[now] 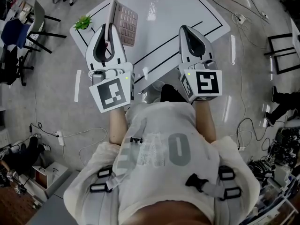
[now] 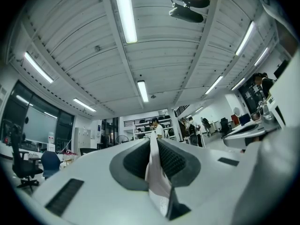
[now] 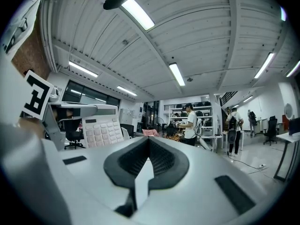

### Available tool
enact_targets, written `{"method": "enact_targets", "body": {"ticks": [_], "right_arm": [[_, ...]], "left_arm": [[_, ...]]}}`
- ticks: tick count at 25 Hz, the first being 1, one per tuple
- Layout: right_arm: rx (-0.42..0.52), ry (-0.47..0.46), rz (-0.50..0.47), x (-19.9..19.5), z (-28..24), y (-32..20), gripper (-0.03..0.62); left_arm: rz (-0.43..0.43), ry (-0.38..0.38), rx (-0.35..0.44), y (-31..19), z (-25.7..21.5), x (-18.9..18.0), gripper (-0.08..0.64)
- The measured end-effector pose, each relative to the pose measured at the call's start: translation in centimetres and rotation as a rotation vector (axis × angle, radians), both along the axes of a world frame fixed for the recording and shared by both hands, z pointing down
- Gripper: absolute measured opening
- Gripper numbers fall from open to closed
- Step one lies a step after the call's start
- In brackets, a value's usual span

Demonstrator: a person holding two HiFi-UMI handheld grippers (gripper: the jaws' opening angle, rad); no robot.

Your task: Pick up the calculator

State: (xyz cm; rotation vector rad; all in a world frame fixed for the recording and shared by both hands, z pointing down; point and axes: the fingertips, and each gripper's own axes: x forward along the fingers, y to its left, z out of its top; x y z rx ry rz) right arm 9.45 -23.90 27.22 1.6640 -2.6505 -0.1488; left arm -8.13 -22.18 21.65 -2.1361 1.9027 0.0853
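right gripper (image 1: 185,32): jaws pressed together, empty, over the near edge of the table (image 1: 187,8) | left gripper (image 1: 111,31): pinching calculator (image 1: 126,25) by one thin edge, tilted up, apparently lifted clear above the table's left corner | risk: narrow edge grip, so calculator may pivot or slip, falling beside plant (image 1: 83,22)

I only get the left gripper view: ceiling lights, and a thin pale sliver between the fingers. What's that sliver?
Observer: The calculator, edge-on to you. The head view shows its keys, with the left gripper shut on one edge.
Operator: Is the other hand helping?
Observer: No. The right gripper is shut on nothing, apart from the calculator.
Operator: What's below?
Observer: A white table marked with black lines, with a small green plant at its corner.
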Motion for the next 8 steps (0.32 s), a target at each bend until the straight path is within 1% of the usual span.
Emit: {"method": "enact_targets", "body": {"ticks": [8], "right_arm": [[-0.010,0.004,-0.004,0.37,0.22,-0.15,0.005]], "left_arm": [[0.008,-0.005,-0.015,-0.41,0.63,0.59,0.057]]}}
